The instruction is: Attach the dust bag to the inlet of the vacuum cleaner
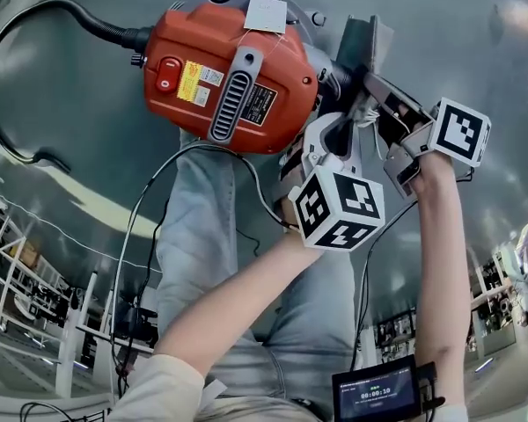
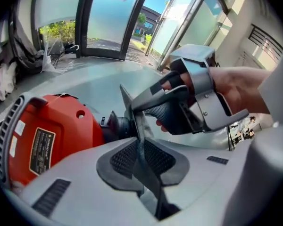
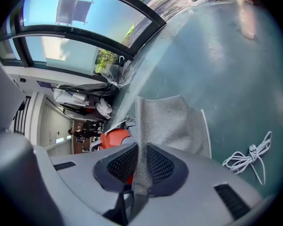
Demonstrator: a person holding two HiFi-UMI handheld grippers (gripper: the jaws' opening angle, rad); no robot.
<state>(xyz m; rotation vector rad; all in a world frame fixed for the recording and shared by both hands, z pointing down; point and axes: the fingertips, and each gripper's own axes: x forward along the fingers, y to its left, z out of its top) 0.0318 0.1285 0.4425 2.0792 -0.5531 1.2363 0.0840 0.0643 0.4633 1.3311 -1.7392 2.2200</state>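
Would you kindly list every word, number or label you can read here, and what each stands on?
"00:00:10", roughly, on the small screen at the bottom edge.
Yellow label on the vacuum cleaner: too small to read.
Black label beside it: too small to read.
White tag on top: no print legible.
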